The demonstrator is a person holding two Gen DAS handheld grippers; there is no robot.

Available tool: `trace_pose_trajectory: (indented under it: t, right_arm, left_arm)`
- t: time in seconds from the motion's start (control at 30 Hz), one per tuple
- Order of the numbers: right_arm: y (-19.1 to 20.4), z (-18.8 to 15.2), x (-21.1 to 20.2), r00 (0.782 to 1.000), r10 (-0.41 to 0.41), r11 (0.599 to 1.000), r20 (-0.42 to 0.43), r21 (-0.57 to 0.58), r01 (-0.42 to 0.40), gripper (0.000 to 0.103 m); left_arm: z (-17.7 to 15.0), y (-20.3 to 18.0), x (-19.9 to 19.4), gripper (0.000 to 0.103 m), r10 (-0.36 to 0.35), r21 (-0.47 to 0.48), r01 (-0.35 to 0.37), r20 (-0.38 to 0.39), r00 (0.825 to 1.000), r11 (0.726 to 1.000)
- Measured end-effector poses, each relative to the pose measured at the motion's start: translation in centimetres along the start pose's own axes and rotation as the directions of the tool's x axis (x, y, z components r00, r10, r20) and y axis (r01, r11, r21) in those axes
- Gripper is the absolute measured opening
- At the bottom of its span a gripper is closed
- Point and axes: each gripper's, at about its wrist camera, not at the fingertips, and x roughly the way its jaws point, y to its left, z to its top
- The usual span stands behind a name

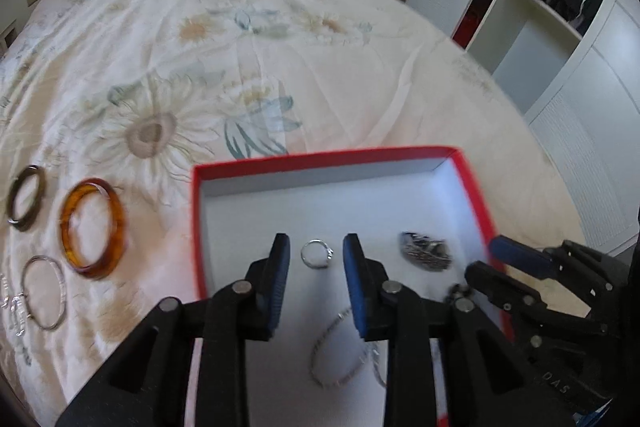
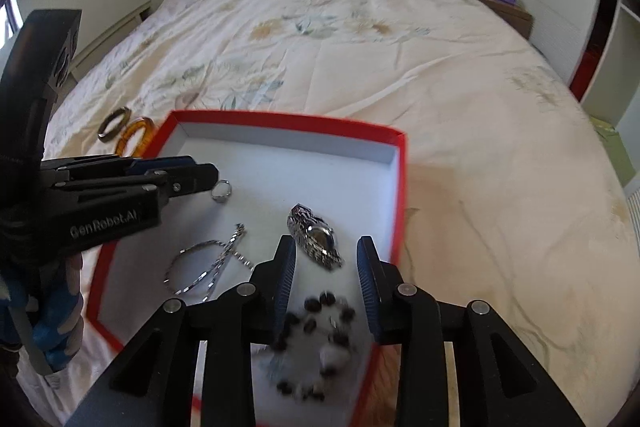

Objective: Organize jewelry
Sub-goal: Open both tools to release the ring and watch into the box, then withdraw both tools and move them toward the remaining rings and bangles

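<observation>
Both grippers, left point(image 1: 316, 259) and right point(image 2: 326, 267), gape empty over the red-rimmed white cardboard box point(image 1: 320, 159); ring, chain, beads boxed, three bangles point(image 1: 94, 227) remain on the bedspread.

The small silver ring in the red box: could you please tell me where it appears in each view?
Left wrist: small silver ring sits low centre, between the near fingers.
Right wrist: ring sits left of centre, by the other gripper's tips.
Shared landmark: red box.
</observation>
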Motion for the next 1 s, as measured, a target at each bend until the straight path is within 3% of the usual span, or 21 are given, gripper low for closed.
trace_pose_trajectory:
  t: [0.23,0.5,0.7,0.8,1.0]
  right_arm:
    - [2.4,-2.3,-8.3,0.997,-0.006,1.0,0.074,0.025,0.004,0.041]
    - [8.0,-6.7,-17.6,0.988,0.012,1.0,0.152,0.003,-0.013,0.047]
    - [12.0,-9.5,-22.7,0.977,0.036,0.999,0.21,-0.024,-0.031,0.048]
    - [13.9,-10.8,-25.1,0.97,0.04,0.999,0.238,-0.044,-0.03,0.049]
    - [17.0,-12.5,-28.7,0.958,0.052,0.997,0.283,-0.07,-0.034,0.049]
  left_arm:
    - [-2.5,-1.9,-10.1,0.027,0.019,0.021,-0.022,0.132,0.991,1.0]
    - [-8.7,-3.2,-21.5,0.027,0.073,0.035,-0.085,0.261,0.963,0.996]
    - [-13.6,-3.2,-27.7,0.028,0.129,0.04,-0.15,0.331,0.935,0.988]
    - [-15.7,-3.1,-29.9,0.034,0.144,0.034,-0.167,0.36,0.922,0.985]
    - [-19.2,-2.8,-33.7,0.034,0.164,0.026,-0.191,0.408,0.898,0.981]
